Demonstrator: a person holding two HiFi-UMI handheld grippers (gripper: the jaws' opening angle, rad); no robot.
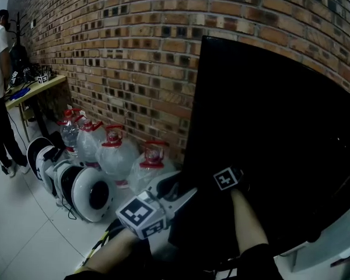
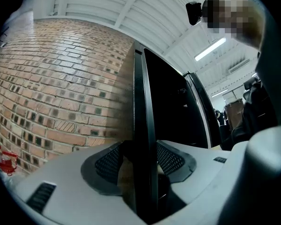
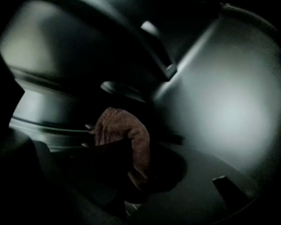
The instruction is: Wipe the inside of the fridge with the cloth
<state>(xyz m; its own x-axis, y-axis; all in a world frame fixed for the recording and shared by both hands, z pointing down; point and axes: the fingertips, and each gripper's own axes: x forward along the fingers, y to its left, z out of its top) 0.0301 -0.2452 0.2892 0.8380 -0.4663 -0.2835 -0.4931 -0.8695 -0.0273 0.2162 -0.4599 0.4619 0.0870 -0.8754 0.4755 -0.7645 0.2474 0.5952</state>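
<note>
Cloth inside the dark fridge, door edge only loosely straddled

The likeliest slip, as I judge it, is the black fridge door (image 1: pixel 268 127) swinging in on the reaching arm, because the left gripper (image 2: pixel 140 165) is not clamping it: the jaws stand wide on either side of the door edge, with a gap showing at one pad, so they steady it at most. A second risk is the cloth (image 3: pixel 124 130) dragging out of its grip if it is pushed hard along the pale inner wall (image 3: pixel 225 93), since only a fold is caught. The right gripper (image 3: pixel 126 158) is pressed together on that brownish cloth, which bunches up above the jaws, inside the fridge, near the wall; whether it touches the wall is too dim to tell
</note>
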